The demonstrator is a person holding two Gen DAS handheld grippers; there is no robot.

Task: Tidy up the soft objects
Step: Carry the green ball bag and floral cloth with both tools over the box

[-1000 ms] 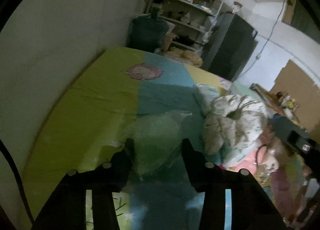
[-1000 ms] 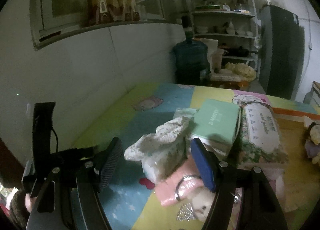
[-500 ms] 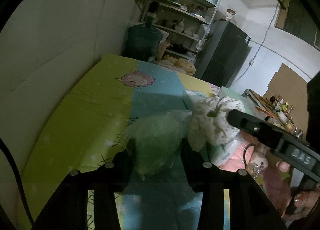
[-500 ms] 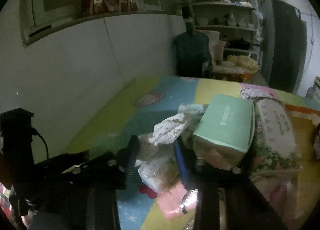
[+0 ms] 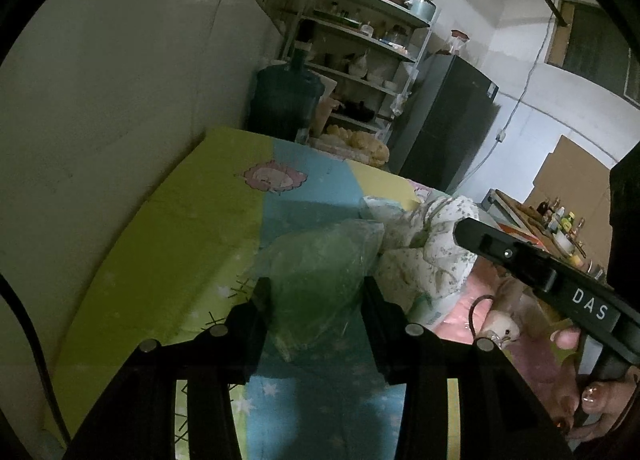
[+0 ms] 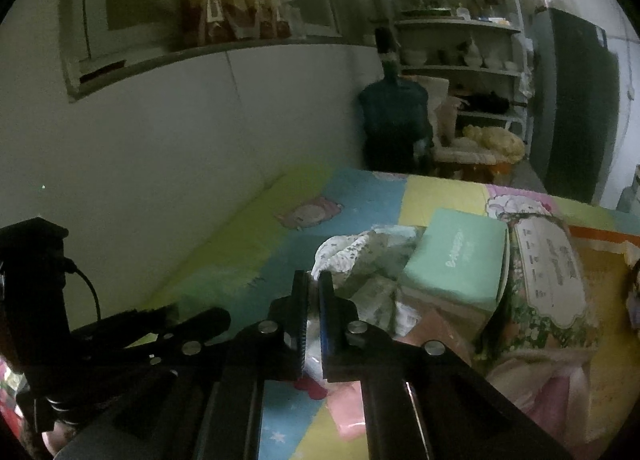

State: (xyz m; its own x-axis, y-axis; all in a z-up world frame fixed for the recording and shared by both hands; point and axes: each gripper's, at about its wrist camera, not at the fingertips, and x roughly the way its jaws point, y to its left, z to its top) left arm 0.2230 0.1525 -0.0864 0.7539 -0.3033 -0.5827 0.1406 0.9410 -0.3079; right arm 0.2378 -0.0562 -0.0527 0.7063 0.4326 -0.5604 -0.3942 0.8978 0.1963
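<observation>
Left gripper: jaws part-way apart, clamped on a crumpled clear green bag that bulges up between the fingers, lifted over the blue strip of the mat. Mat: patchwork of lime, blue, yellow and pink panels with a cartoon print, laid against the pale wall; taken as the landmark. Floral cloth: white with small green sprigs, bunched just right of the bag, on the mat's middle. Right gripper: jaws pressed nearly together, pinching a fold of the floral cloth; in the left wrist view its black body, lettered DAS, reaches in from the right with a person's hand on the grip. Mint box: right of the cloth, tilted, on top of a pile at the mat's right side. Floral pack: just right of the box. Water jug: dark, standing beyond the mat's far edge. Shelves: behind the jug, stacked with crockery.
</observation>
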